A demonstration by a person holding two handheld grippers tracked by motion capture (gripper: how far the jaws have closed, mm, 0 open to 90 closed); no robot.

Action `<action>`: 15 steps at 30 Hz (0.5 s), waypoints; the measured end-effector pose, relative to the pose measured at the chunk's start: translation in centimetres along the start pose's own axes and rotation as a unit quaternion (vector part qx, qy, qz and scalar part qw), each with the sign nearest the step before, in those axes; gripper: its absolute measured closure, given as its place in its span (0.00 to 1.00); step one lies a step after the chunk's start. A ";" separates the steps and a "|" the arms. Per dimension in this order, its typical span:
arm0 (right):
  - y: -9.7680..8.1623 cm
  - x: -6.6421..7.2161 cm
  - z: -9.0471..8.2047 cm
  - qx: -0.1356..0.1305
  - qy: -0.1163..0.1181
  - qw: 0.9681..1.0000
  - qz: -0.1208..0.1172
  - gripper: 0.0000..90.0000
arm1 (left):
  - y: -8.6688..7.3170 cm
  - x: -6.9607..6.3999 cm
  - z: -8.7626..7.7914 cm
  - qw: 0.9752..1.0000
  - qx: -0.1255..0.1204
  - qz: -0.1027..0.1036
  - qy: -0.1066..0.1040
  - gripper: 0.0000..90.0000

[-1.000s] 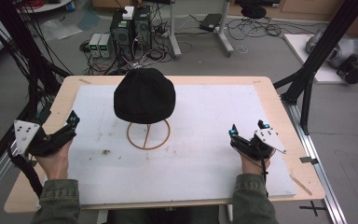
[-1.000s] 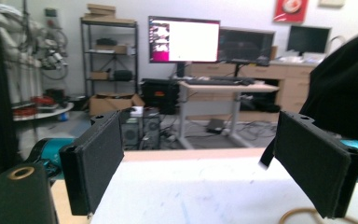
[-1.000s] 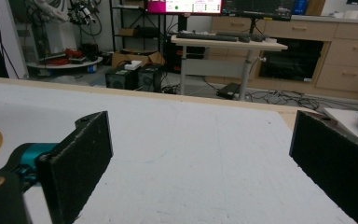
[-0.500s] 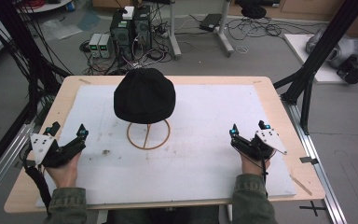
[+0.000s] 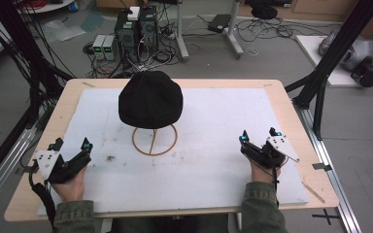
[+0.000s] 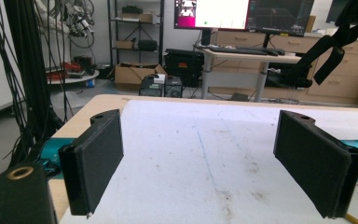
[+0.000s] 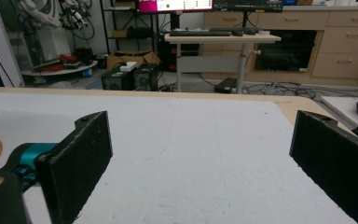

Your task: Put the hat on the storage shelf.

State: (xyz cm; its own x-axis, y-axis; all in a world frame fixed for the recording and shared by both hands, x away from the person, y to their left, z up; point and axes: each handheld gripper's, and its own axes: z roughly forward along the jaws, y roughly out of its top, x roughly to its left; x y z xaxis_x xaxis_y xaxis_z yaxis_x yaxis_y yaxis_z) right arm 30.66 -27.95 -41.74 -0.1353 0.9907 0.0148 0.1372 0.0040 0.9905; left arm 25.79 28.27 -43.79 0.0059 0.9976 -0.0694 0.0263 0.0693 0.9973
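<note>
Hat: a black knit beanie sits on a wooden stand, at the middle of the table toward its far edge. Its crown is up and its opening faces down. From the high view it looks a little wider side to side than front to back, so its long axis runs roughly across the table; no front or brim can be told apart.

Stand: the wooden ring base lies flat on the white mat, just on your side of the hat. A single upright rod rises from it into the hat.

Mat: a white mat covers most of the wooden table, with faint smudges and a thin blue line near your left side.

Your left gripper: it rests low at the near-left part of the mat, pointing away from you and slightly inward. Its jaws stand wide apart with nothing between them; in the left gripper view you see bare mat between the two black pads.

Your right gripper: it sits at the near-right part of the mat, pointing toward the far edge. Its jaws are also spread, holding nothing; the right gripper view shows bare mat between them and a sliver of the wooden ring at the left edge.

Spacing: both grippers are well apart from the hat and the stand, one on either side.
</note>
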 end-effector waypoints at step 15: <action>-0.3 -0.5 -0.2 -0.001 -0.004 1.000 0.023 0.05 | -0.1 -0.1 -0.1 1.000 0.000 0.003 0.000 0.18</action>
State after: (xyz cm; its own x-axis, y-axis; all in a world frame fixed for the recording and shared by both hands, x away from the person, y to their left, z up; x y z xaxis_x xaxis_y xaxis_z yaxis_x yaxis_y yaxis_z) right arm 30.54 -28.49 -42.03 -0.1216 0.9908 0.0587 0.1412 -0.0413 0.9891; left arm 25.68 28.18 -43.85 0.0067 0.9979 -0.0640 0.0263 0.0638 0.9976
